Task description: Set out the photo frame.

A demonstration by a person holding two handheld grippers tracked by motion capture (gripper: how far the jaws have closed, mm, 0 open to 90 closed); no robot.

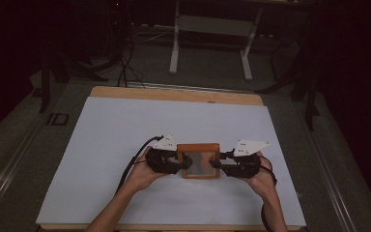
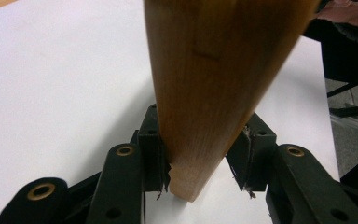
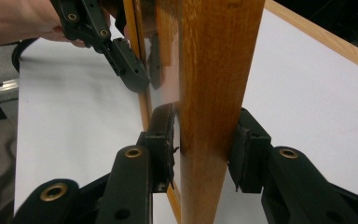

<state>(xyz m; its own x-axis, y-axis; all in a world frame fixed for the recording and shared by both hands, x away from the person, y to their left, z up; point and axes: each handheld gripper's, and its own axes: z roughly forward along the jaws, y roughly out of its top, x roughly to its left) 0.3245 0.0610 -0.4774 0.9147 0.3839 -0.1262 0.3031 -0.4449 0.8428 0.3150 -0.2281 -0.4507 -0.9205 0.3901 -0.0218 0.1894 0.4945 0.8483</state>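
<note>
A small wooden picture frame (image 1: 199,160) with a shiny glass middle, held up just over the white sheet (image 1: 125,130), toward the near side of it. Left side rail of the frame pinched by the left gripper (image 1: 183,163), jaws closed on the wood from both faces. Right side rail pinched the same way by the right gripper (image 1: 216,165), jaws closed on the wood too.

In the left gripper view, the frame's edge (image 2: 214,93) rising straight up between the two black jaws, right in the middle. In the right gripper view, the frame rail (image 3: 214,93) again between the jaws, with the glass to the left of it and the other gripper (image 3: 121,60) on the far rail beyond.

Both grippers right at the frame, one on each side, equally close. Frame about as wide as tall in the high view, so no clear long way. Grippers pointing at each other across it, so likely a lift or a carry with both hands together; any pull apart or twist could slip the wood.

Under the frame, the white sheet, flat and bare, on a wooden counter (image 1: 174,93). Past the counter from the frame, a dark room with grey floor, white table legs (image 1: 175,43) and some black cables (image 1: 123,67).
</note>
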